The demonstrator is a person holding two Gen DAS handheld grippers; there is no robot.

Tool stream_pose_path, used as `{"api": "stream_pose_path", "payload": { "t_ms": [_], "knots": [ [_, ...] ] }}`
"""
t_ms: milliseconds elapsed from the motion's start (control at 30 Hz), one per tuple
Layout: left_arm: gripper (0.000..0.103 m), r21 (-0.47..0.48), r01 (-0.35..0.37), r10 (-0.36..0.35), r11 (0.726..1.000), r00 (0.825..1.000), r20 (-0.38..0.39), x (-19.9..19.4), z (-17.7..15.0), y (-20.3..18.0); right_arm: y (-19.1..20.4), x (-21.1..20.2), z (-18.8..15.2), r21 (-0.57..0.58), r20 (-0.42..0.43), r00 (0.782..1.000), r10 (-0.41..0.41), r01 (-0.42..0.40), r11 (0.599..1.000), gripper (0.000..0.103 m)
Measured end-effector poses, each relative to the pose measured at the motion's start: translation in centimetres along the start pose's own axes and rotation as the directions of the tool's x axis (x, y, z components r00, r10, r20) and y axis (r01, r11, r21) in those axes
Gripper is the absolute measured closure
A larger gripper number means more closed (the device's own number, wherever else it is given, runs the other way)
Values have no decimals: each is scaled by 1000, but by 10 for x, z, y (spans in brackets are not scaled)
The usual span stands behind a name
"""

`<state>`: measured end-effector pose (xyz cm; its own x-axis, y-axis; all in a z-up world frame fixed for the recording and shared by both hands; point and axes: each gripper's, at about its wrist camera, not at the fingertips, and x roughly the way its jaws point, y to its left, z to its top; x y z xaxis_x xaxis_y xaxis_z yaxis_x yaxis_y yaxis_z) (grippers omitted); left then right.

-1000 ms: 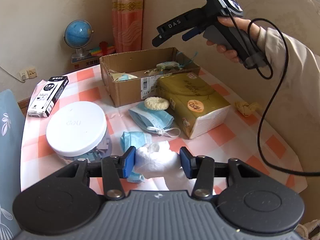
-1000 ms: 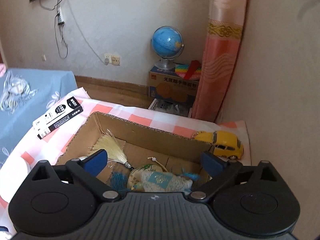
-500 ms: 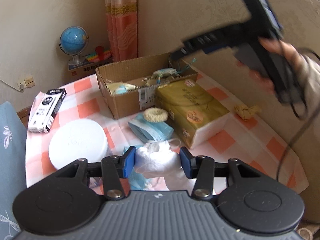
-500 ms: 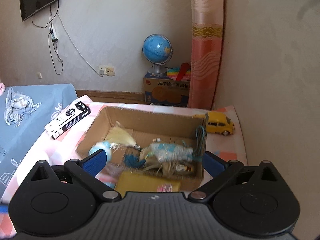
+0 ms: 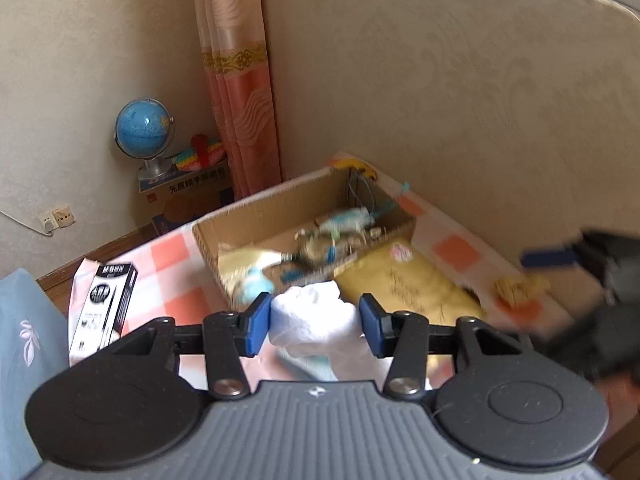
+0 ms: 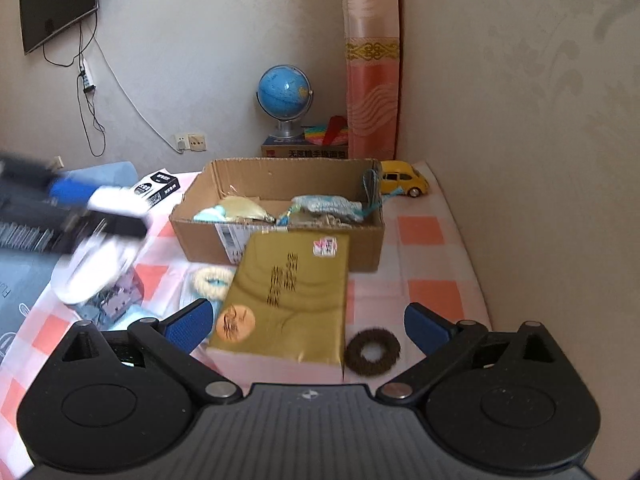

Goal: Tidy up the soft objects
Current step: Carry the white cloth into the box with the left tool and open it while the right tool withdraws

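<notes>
My left gripper (image 5: pixel 315 325) is shut on a crumpled white cloth (image 5: pixel 316 322) and holds it in the air in front of the open cardboard box (image 5: pixel 264 210). The box (image 6: pixel 276 174) holds a tassel, a pale blue pouch and other soft bits. My right gripper (image 6: pixel 306 322) is open and empty, low over the gold tissue pack (image 6: pixel 288 292). A dark brown scrunchie (image 6: pixel 372 351) lies just right of the pack, a cream scrunchie (image 6: pixel 212 280) to its left. The left gripper shows blurred at the left of the right wrist view (image 6: pixel 100 204).
A yellow toy car (image 6: pixel 404 178) stands behind the box. A black-and-white carton (image 5: pixel 104 304) lies on the checked tablecloth (image 6: pixel 424 272). A round white-lidded jar (image 6: pixel 92 276) stands at the left. A yellow knotted item (image 5: pixel 516 288) lies near the sofa back.
My left gripper has lifted the white cloth up and toward the box. My right gripper has drawn back from the box and come down over the tissue pack.
</notes>
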<state>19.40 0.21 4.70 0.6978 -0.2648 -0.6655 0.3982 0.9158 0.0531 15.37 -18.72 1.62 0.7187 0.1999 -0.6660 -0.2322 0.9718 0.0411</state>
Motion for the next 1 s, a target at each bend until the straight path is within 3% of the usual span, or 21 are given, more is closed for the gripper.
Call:
{"api": "stream_pose_path", "payload": {
  "t_ms": [233,433,467,600,1000],
  "knots": [
    [56,-27,-20,20,999,1000,-18,42,43,11,-3,-13,-4,3,29,1000,10,-10,1000,0],
    [55,-60,-81,79,995,996,-33,82,69,22,-10,-12,-4,17,34,999,21,-22,1000,0],
    [52,-66,-92,90,994,996,-29,87,72,24,-12,-11,-5,18,30,999,26,-26,999,0],
    [14,-98,-126,125,987,992,-18,96,75,29,-16,-6,-9,17,17,1000,25,-25,1000,0],
    [11,-51,-129,128,990,991,-26,50,46,6,-21,-13,-17,29,12,1000,24,-24,999,0]
  ]
}}
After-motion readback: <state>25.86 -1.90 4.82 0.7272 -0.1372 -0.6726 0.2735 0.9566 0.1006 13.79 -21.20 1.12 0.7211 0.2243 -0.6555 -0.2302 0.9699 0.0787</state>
